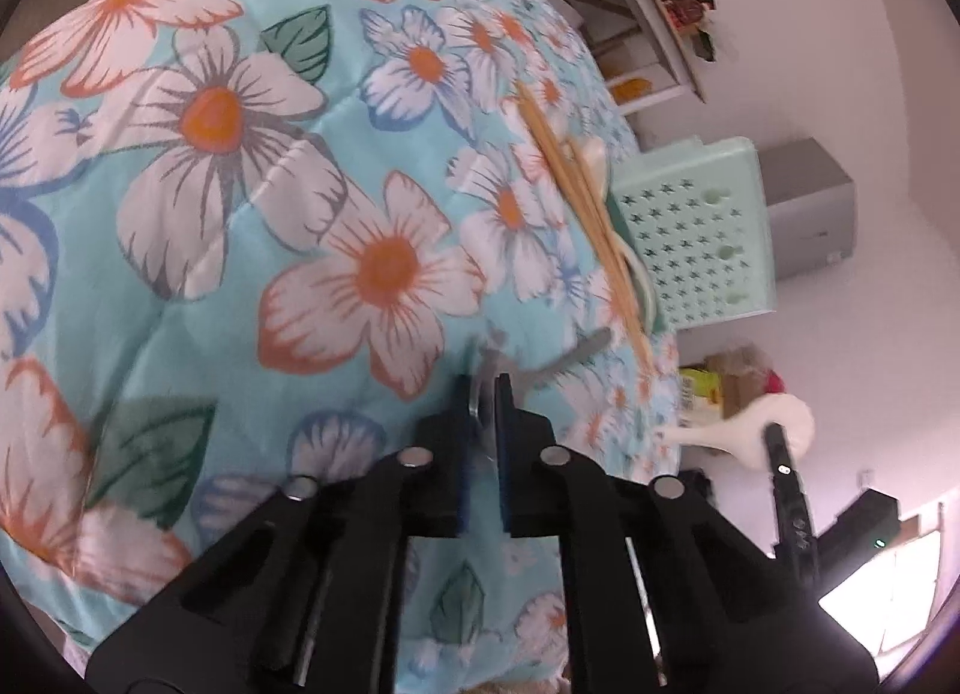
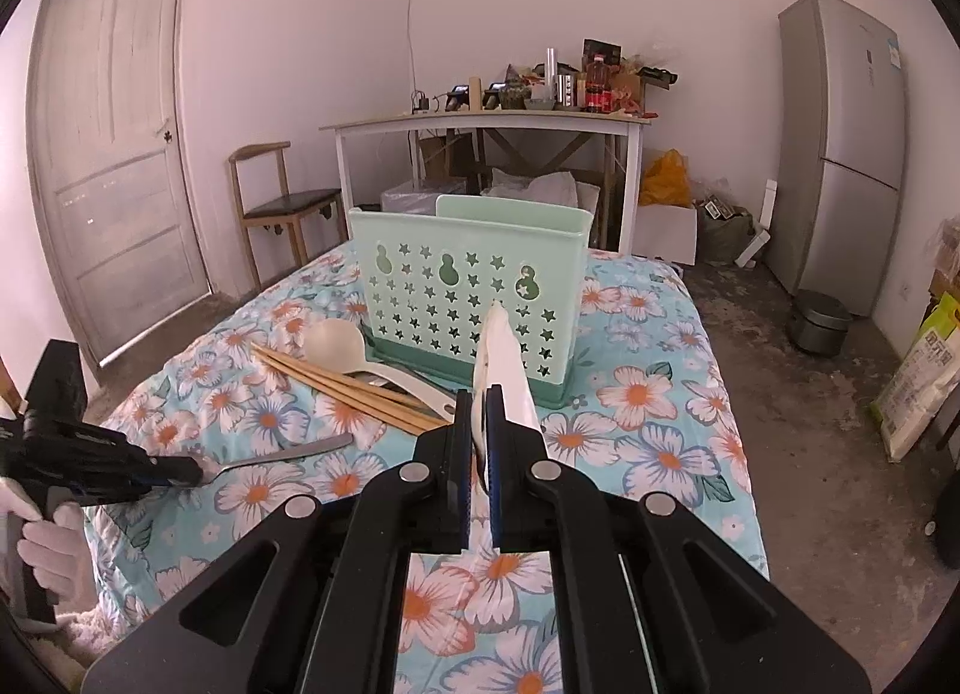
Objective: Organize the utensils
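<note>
My left gripper [image 1: 483,394] is shut on the head end of a metal utensil [image 1: 570,357] lying on the floral quilt [image 1: 240,214]; its flat handle [image 2: 294,450] sticks out toward the chopsticks. From the right wrist view, that left gripper [image 2: 192,475] sits low at the quilt's left side. My right gripper [image 2: 478,412] is shut on a white spoon [image 2: 501,370], held above the quilt just in front of the mint-green perforated utensil basket [image 2: 474,286]. Wooden chopsticks [image 2: 348,388] and a white ladle [image 2: 339,341] lie left of the basket.
A white-gloved hand [image 2: 54,544] holds the left tool. Behind the quilt stand a cluttered table [image 2: 480,121], a wooden chair [image 2: 282,202] and a door [image 2: 114,142]. A grey fridge [image 2: 840,142] and a pot [image 2: 819,322] are on the right.
</note>
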